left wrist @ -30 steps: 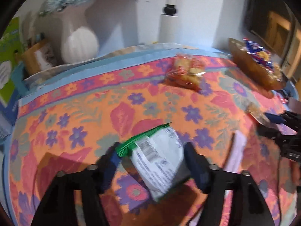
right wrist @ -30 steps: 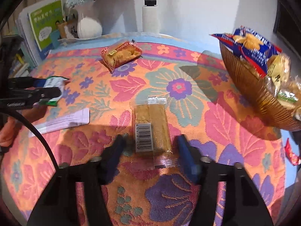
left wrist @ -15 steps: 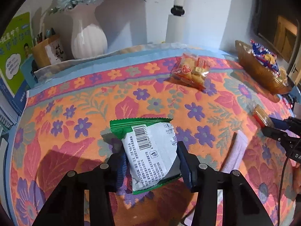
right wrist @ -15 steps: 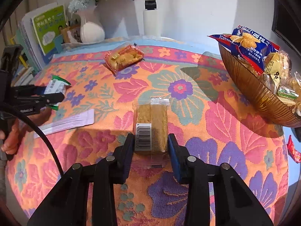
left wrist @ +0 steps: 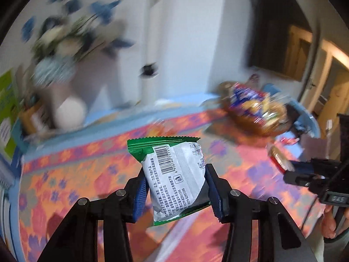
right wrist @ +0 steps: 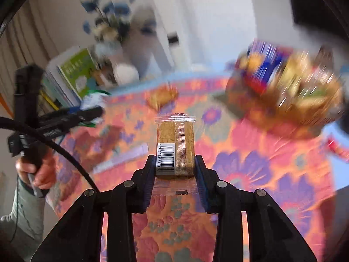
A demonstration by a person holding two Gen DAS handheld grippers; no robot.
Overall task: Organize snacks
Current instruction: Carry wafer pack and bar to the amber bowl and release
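My left gripper [left wrist: 175, 184] is shut on a green and silver snack packet [left wrist: 174, 174], which hangs above the flowered tablecloth [left wrist: 87, 174] with its barcode side facing me. My right gripper [right wrist: 175, 170] is shut on a clear-wrapped brown biscuit bar [right wrist: 176, 148], also lifted off the cloth. A brown basket [right wrist: 309, 118] heaped with snack packs stands at the far right of the table. An orange snack bag [right wrist: 162, 97] lies at the back of the cloth. In the left wrist view the right gripper [left wrist: 290, 168] shows at the right with its bar; the right wrist view shows the left gripper [right wrist: 96, 112] at the left.
A white vase with blue flowers [left wrist: 67, 109] stands at the back left beside books and a green booklet [right wrist: 77, 74]. A white paper slip [right wrist: 122, 159] lies on the cloth between the grippers. A small red wrapper [right wrist: 337, 148] lies past the basket. Background is motion-blurred.
Both grippers closed on their snacks as they lay on the cloth, then lifted them. The table has dropped lower in both views and the basket has come closer to the middle.
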